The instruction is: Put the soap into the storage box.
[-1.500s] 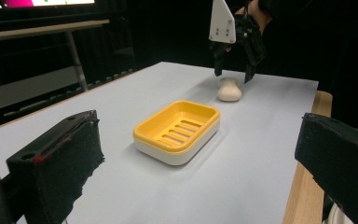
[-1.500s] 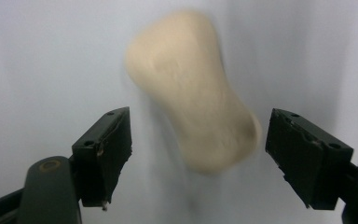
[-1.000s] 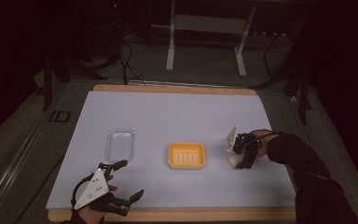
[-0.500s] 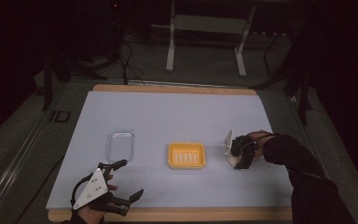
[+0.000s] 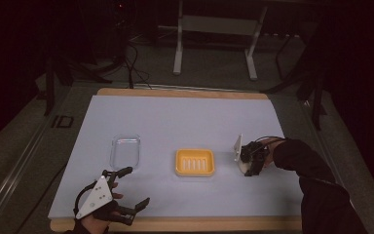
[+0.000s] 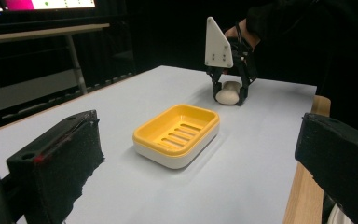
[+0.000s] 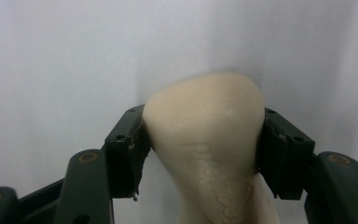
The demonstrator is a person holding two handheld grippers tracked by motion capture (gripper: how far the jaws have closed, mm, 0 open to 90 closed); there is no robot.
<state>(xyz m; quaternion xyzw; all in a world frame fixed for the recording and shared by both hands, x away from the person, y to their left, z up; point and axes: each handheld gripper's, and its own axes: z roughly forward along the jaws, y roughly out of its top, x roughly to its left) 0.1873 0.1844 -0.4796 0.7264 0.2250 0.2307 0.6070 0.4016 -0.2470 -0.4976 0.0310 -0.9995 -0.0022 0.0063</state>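
Dim room, dark surroundings; pale lavender-white table sheet [image 5: 185, 122] evenly lit from above, soft shadows, close-up slightly soft.

Soap bar [image 7: 205, 140] in my right gripper [image 7: 204, 149], soap dish [image 5: 195, 162] beside it.

My jaws have just been closing, and both pads now press the flanks of the cream-coloured bar, which has rounded edges and a faint embossed mark on its face. In the left gripper view the bar [image 6: 228, 93] sits low against the white table sheet, lying on its side under my gripper. The dish is a yellow slotted tray in a white base, upright and empty, at the table's middle, near the bar but apart from it.
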